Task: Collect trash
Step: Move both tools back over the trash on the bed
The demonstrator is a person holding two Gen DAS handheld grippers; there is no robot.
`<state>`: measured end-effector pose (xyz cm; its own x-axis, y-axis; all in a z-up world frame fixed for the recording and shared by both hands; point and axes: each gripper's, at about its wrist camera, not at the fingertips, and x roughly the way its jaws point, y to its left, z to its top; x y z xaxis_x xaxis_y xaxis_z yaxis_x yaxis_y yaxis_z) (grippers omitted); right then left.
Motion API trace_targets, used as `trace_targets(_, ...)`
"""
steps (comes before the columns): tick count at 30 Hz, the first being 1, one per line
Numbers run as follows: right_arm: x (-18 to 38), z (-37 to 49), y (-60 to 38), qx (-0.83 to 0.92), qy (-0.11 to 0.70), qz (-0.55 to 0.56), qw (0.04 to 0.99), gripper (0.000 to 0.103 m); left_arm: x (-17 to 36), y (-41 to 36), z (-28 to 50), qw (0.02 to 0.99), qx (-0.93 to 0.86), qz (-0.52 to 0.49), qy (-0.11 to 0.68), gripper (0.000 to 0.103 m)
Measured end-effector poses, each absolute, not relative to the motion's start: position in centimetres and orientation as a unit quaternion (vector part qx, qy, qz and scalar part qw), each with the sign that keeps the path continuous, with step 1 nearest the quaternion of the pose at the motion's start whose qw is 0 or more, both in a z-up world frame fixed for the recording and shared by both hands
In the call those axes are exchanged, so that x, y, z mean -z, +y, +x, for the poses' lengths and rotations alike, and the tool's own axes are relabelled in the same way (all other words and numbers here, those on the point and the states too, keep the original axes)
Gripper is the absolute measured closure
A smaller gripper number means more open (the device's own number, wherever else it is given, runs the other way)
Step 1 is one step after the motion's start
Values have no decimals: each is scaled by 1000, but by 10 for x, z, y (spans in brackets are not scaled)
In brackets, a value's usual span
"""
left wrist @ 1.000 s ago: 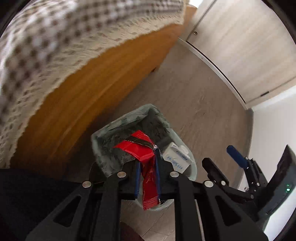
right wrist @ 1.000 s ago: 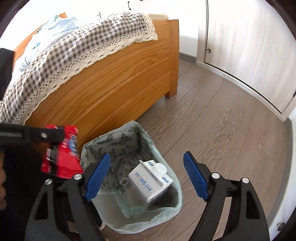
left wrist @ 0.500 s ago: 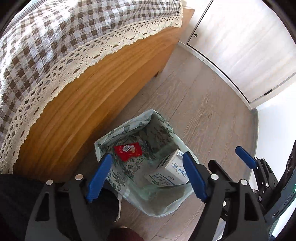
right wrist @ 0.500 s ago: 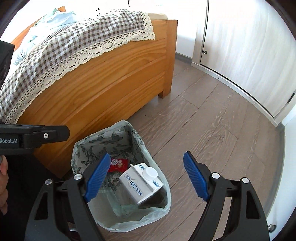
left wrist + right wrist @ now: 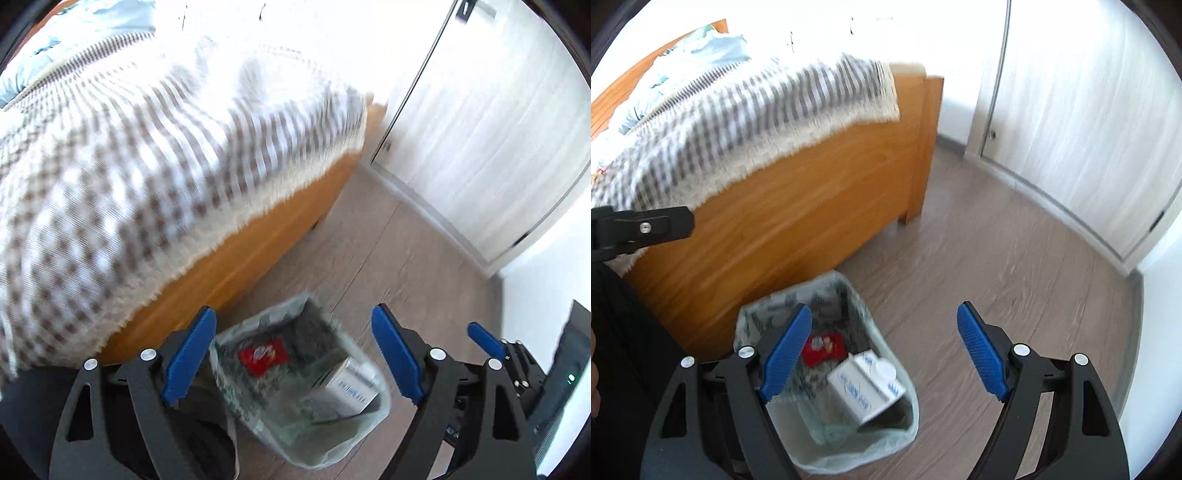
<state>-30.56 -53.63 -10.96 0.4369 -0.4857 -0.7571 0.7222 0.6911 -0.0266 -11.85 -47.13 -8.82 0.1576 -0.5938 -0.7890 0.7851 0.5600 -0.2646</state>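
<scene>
Looking down from both wrists, we see a small trash bin lined with a pale green patterned bag standing on the wood-look floor, just beside the wooden bed frame. Inside it lie 2 pieces of trash: a red snack wrapper against the bag's near wall, and a white carton with blue print and a round white cap, tilted against the bin's other side. The wrapper and the carton sit close together, though we cannot tell whether they touch.

Our left gripper hangs above the bin with its blue-padded fingers spread wide; its jaws have just been opening, and nothing is between them now, the wrapper lying free in the bin below. Our right gripper also hangs over the bin, fingers wide apart and empty.

In the right wrist view, the black tip of the left gripper juts in from the left edge, in front of the bed. A checked blanket with a cream lace edge drapes over the bed, blurred in both views. Pale wardrobe doors stand beyond the floor.
</scene>
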Motion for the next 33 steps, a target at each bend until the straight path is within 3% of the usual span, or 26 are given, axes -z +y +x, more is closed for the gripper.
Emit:
trace_targets(10,5,-227,-496,305,265,72,912,25,-16,-356,-65,847,409,29,338,15)
trace_targets(18,-34,-125,-421,180,193,50,963,20,-62,-218,-6,911,309,-18,272,10)
trace_targets(29,-63,-5,-298,-8,157,46,987,18,-83,-60,73,966,127,-2,226,7)
trace_targets(33,-47,40,-255,-74,194,48,977,18,-67,-27,87,968,97,18,232,7)
